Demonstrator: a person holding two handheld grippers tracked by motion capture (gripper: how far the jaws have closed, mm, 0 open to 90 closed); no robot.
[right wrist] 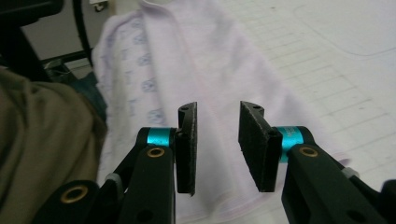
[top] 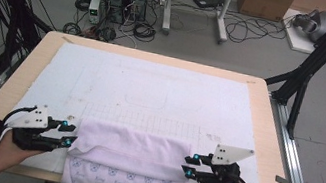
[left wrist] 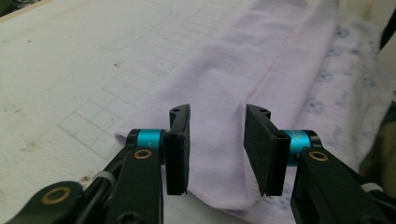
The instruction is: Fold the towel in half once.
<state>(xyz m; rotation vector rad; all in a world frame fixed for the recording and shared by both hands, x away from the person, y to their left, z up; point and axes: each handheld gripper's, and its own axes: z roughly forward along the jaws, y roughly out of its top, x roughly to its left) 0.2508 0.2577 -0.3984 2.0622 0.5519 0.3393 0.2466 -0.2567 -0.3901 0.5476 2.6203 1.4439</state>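
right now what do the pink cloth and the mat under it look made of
The pink cloth looks like soft terry or fleece cotton: matte, fuzzy nap, stitched hem, with a printed underside showing. The mat looks like thin white felt or foam sheet: matte, faintly gridded, stained. Both are guesses from texture.

**Open mat ahead, cloth between the tools**

Ahead of both grippers the white mat [top: 152,84] lies bare, free for passing. Between the left gripper [top: 68,135] and right gripper [top: 188,164] lies the pale pink towel [top: 130,149], just at their open jaws and hanging over the table's near edge.
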